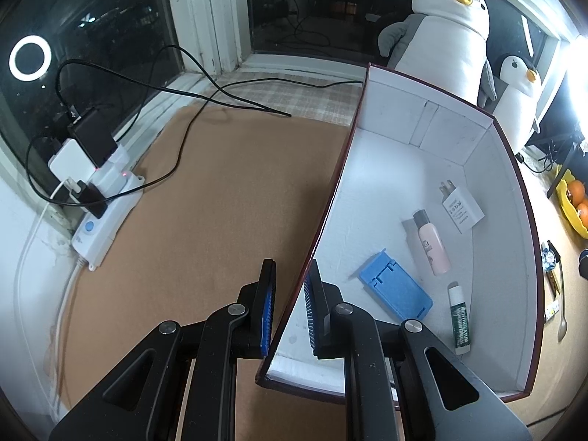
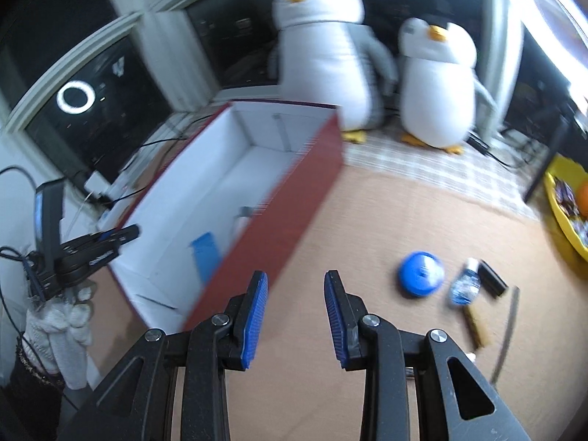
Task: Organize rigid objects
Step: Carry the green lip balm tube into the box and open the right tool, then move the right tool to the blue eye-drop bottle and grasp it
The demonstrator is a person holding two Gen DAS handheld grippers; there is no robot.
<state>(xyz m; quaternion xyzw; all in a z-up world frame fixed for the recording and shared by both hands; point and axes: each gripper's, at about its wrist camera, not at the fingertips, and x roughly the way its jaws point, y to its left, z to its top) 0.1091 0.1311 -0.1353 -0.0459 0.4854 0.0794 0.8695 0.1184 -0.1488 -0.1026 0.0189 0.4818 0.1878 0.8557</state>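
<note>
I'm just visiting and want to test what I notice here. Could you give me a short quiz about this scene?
1. True or false: the left hand-held gripper is clamped on the wall of the red box.
2. Which item lies inside the box? A) blue phone stand B) blue round lid C) yellow bowl
3. Fill in: nothing is held between the fingers of the ____ hand-held gripper.

Key: 1 true; 2 A; 3 right.

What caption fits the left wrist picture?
Left gripper clamps the wall of the red-edged white box holding a blue plastic stand, pink bottle and white charger.
</note>
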